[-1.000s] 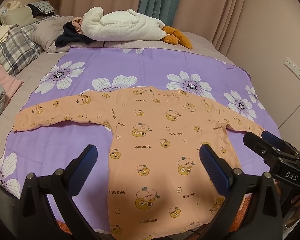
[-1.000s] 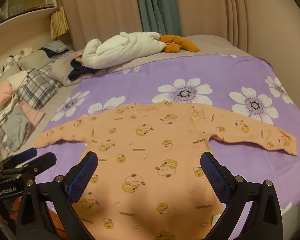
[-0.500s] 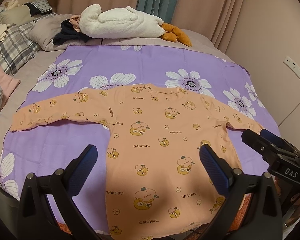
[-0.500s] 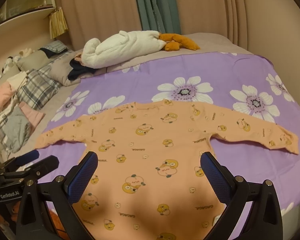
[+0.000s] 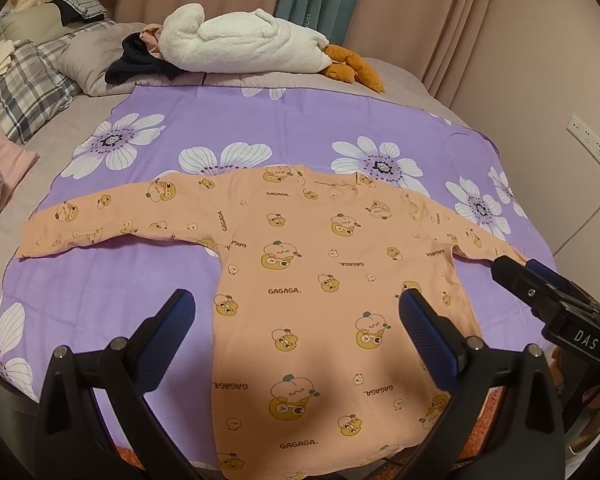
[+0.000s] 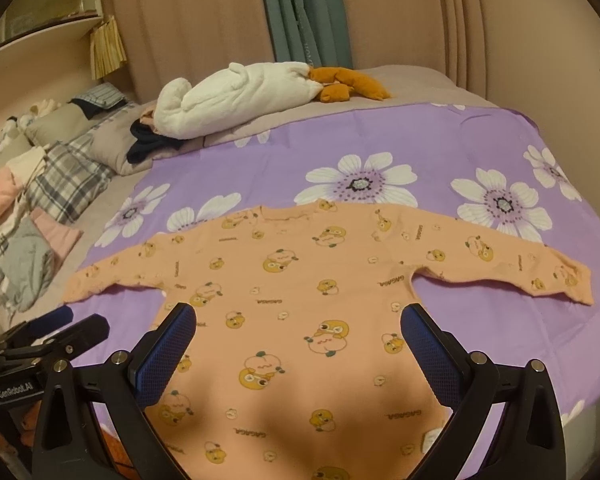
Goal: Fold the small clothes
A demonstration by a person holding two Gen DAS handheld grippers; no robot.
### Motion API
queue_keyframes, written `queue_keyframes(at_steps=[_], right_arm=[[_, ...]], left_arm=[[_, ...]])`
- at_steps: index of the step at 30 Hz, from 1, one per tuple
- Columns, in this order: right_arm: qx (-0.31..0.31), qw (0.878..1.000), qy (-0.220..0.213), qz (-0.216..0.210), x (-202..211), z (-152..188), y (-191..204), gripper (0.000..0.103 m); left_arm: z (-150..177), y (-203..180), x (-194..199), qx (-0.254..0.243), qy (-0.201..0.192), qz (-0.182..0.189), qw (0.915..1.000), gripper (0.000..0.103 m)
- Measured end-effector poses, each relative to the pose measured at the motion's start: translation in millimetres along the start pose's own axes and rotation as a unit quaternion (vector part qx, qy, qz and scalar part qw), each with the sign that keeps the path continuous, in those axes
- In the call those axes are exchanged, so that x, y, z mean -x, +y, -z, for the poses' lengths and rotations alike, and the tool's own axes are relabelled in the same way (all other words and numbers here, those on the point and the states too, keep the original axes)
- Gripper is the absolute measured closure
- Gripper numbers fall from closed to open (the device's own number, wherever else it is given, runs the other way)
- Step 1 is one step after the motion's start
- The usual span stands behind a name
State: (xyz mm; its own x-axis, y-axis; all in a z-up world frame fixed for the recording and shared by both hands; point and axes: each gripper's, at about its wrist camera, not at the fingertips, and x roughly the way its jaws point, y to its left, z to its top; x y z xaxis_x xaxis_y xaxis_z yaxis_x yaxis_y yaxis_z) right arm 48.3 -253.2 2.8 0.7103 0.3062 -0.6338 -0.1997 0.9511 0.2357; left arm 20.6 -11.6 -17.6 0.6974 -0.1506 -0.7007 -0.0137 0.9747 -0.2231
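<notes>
Garment position: the orange long-sleeved top printed with cartoon ducks and "GAGAGA" lettering lay flat and face up on the purple bedsheet with large white flowers, which covered the bed. Both sleeves were spread outward, one to each side, and the neckline pointed toward the far end of the bed. The hem lay nearest the cameras, at the near edge of the sheet.

Left gripper: its black jaws with blue textured pads stood wide apart and held nothing. It hovered over the lower body of the top, with the left pad above bare sheet and the right pad above orange fabric. Contact with the cloth was not visible.

Right gripper: its jaws also stood wide apart and held nothing. It was positioned over the lower body of the top, both pads above the fabric near the side seams. In the left wrist view the right gripper appeared at the right edge, close to the cuff of the right sleeve.

Surroundings: a rolled white fleece blanket rested at the far end of the bed, touching an orange plush toy on one side. A dark garment lay just beside its other end. A grey plaid pillow sat at the far left, well apart from the top.
</notes>
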Motion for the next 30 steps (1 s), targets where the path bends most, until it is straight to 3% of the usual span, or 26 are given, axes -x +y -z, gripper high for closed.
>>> queue_keyframes(at_steps=[17,23,30], right_arm=[[-0.026,1.0,-0.009,-0.006,2,-5,-15,0.005],[-0.105,0.994,-0.004,-0.027,-8,-18,-65,0.006],[-0.239,0.971,0.01,0.011,-29,-22,-160,0.027]], left_arm=[[-2,-5,-13,-0.001,0.021,0.017,0.9996,0.001],[0,-3,-41,0.011,0.05,0.027,0.9983,0.001],[11,-3,-79,0.007,0.094,0.016,0.9954,0.007]])
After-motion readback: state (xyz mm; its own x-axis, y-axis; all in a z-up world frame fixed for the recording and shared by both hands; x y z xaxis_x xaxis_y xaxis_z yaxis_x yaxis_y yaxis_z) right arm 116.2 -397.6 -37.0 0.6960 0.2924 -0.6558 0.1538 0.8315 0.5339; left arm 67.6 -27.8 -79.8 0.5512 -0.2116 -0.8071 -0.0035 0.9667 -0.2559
